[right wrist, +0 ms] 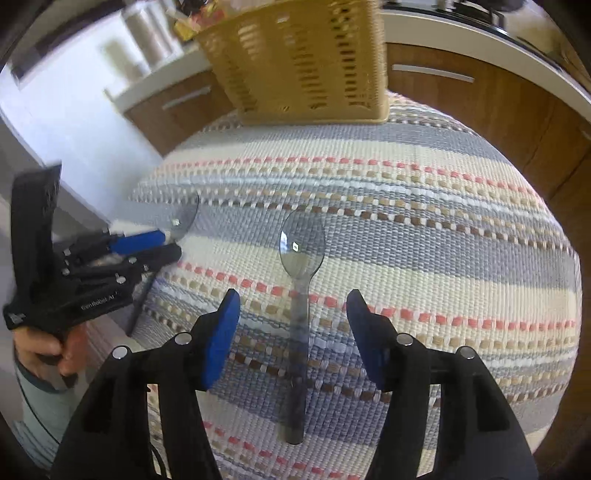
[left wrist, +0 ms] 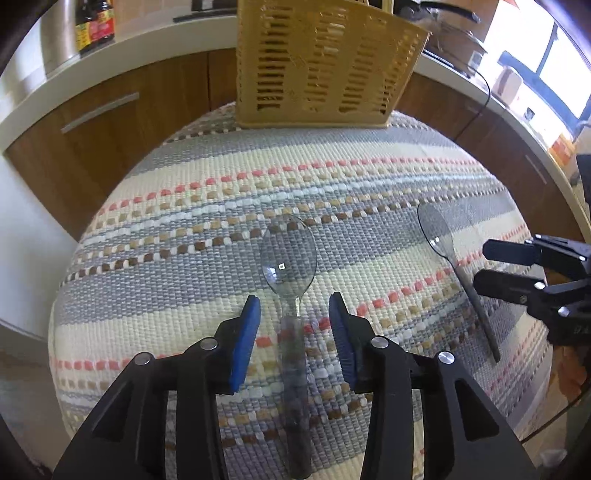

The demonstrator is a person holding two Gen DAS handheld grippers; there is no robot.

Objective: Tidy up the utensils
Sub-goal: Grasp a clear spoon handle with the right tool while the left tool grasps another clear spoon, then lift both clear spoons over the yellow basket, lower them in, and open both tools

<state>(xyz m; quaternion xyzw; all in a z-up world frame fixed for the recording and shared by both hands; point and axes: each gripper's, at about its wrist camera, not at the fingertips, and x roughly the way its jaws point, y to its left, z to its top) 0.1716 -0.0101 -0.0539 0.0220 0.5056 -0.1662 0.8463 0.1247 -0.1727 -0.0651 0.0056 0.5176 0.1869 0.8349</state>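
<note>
Two clear plastic spoons lie on a striped woven mat [left wrist: 184,221], bowls pointing away from me. My left gripper [left wrist: 293,297] is open, its blue pads either side of the left spoon [left wrist: 288,254] at the neck, with a gap on both sides. The right spoon [left wrist: 437,232] lies further right, with the right gripper [left wrist: 484,266] over its handle. In the right wrist view my right gripper [right wrist: 293,295] stands open astride that spoon [right wrist: 301,243], clear of it. The left gripper [right wrist: 171,245] shows at the left by the other spoon [right wrist: 184,218].
A yellow slotted plastic basket [left wrist: 321,62] stands at the mat's far edge, also in the right wrist view [right wrist: 303,62]. Wooden cabinets under a white counter ring the table. A dark sauce bottle [left wrist: 94,22] is on the counter. A hand [right wrist: 40,350] holds the left gripper's handle.
</note>
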